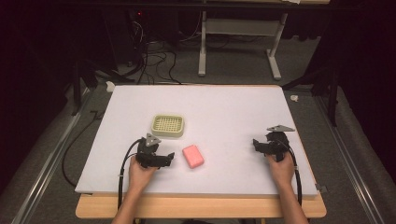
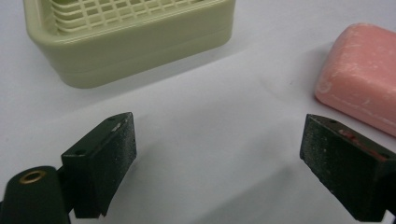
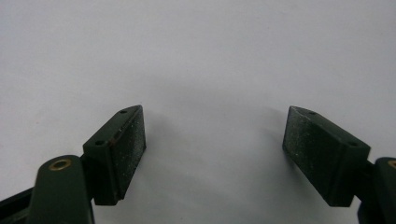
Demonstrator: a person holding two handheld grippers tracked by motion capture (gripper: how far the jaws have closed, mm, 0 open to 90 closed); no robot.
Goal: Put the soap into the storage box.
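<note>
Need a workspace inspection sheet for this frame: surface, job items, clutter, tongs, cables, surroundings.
Surface: white mat on a wooden table, flat and bare apart from the job items.
Job items: pink soap bar lying on the mat; cream soap dish with a grid insert, beyond it, apart.
Clutter: nothing seen on the mat.
Tongs: left tongs open, near the soap; right tongs open over bare mat.
Cables: black cable trailing from the left tongs.
Surroundings: grey carpet, tangled floor cables, white table legs.

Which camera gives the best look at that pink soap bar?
The high view: the whole pink soap bar lies on the white table, right of the left gripper. The left gripper view shows it closer but cropped. The right gripper view faces bare table.
</note>
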